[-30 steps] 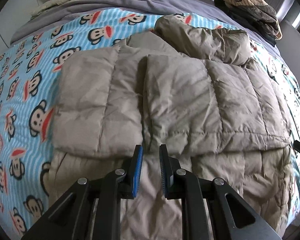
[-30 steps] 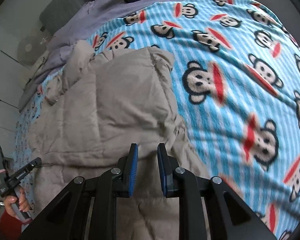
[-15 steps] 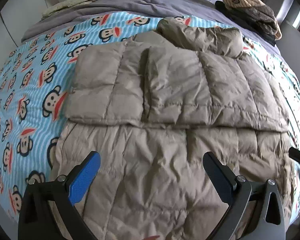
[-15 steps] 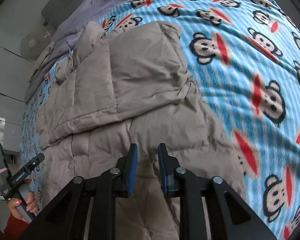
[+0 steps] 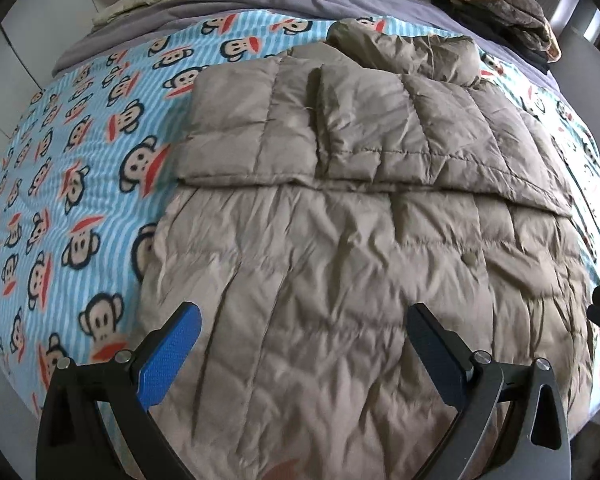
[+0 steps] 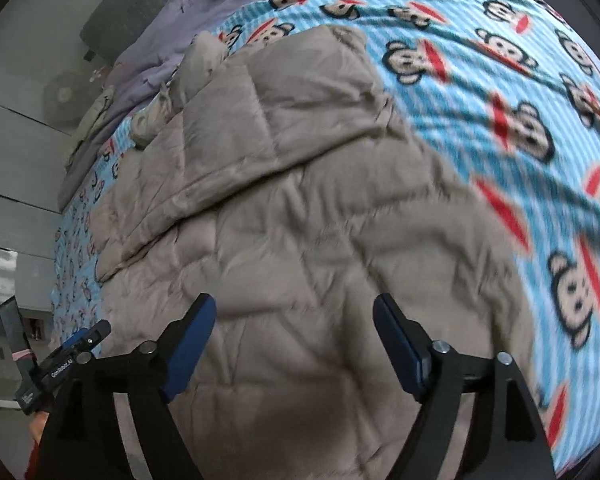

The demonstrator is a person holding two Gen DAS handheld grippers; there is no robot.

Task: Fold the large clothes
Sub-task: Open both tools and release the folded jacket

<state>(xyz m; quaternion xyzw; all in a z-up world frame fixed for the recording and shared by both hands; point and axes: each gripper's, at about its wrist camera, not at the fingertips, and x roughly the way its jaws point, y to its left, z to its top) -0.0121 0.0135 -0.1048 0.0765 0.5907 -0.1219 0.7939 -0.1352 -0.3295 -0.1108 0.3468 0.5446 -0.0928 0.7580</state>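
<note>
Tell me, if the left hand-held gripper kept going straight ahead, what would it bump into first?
Probably the tan puffy jacket spread on the bed: the open left hand-held gripper points right at it, though depth is unclear.

The right claw [image 6: 294, 334] is hovering above the near part of the quilted beige coat [image 6: 300, 208], its blue-padded jaws spread wide and holding nothing. The coat is lying on the monkey-print blanket [image 6: 500, 100], with its sleeves folded across the far half. At the near left edge, the left claw [image 6: 78, 342] is showing beside the coat.
</note>
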